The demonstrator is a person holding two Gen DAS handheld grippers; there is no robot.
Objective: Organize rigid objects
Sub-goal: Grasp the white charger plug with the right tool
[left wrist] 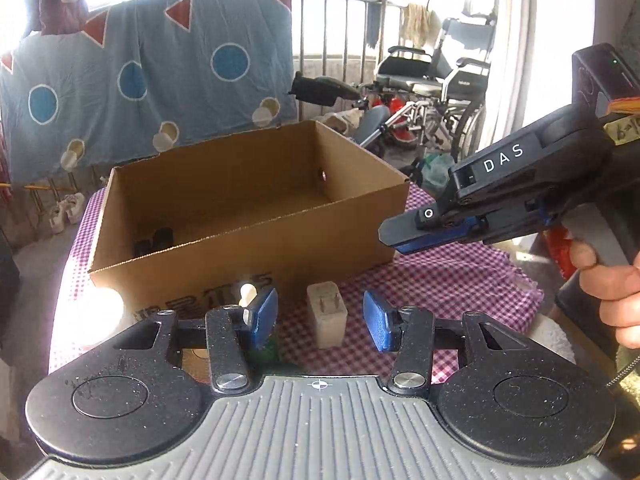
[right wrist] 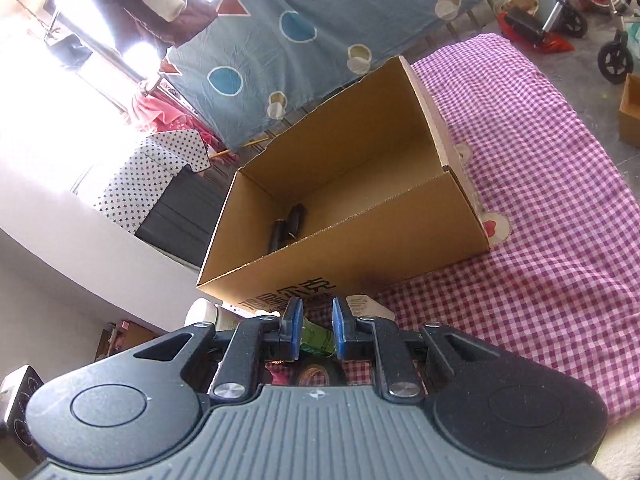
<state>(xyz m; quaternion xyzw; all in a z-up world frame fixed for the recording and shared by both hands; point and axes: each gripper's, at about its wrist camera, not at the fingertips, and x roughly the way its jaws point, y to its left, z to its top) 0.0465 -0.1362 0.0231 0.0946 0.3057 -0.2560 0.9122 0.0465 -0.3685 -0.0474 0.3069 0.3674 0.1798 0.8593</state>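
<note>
While left gripper (left wrist: 320, 322) hangs half-open around white plug (left wrist: 328, 316) at lower centre: centre pads, squeeze sides, lift into box (left wrist: 256, 236). Right gripper (right wrist: 314, 330) narrow, empty.

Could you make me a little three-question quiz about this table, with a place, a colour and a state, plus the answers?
1. Where does the white plug adapter stand?
A. inside the cardboard box
B. on the checked cloth, in front of the box
C. on the floor

2. What colour are the checks on the cloth?
A. purple and white
B. green and yellow
C. plain black

3. How is the cardboard box?
A. taped shut
B. open at the top, dark things in one corner
C. lying flattened

Answers: 1 B, it stands upright on the cloth before the box's near wall, between the left tongs' pads. 2 A, the right view shows it. 3 B, both views look into it.
</note>
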